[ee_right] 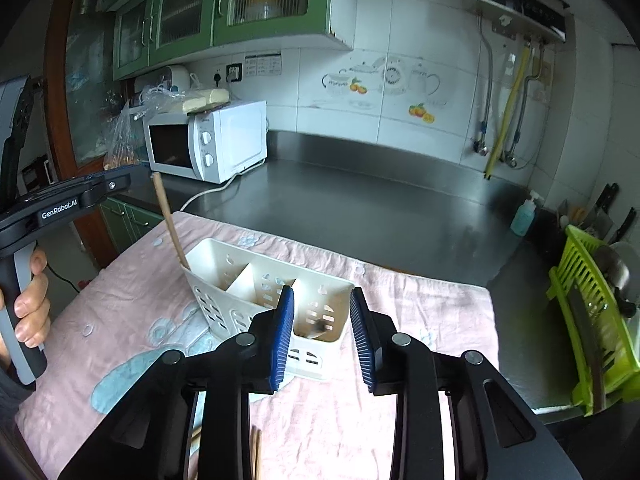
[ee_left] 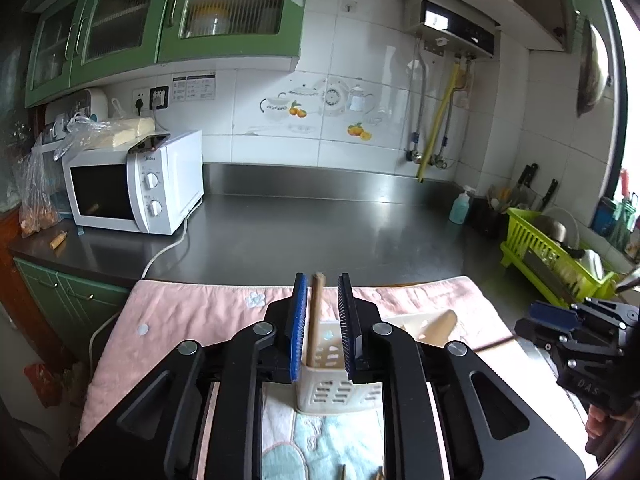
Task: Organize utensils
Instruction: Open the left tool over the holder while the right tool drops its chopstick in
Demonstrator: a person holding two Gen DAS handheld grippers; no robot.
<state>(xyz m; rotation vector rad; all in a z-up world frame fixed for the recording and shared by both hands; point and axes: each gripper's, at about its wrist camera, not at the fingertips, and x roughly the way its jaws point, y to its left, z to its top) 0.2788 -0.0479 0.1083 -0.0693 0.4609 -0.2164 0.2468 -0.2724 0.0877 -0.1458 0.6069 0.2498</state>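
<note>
A white slotted utensil caddy with three compartments stands on a pink cloth. A wooden stick leans in its left compartment. In the left wrist view my left gripper is open, its blue pads either side of the same stick above the caddy, apart from it. My right gripper is open and empty over the caddy's right compartment, where a dark utensil end lies. More wooden sticks lie on the cloth near me.
A steel counter holds a white microwave at the left, a green dish rack at the right, and a blue soap bottle. Knives stand behind the rack. A wooden utensil lies on the cloth.
</note>
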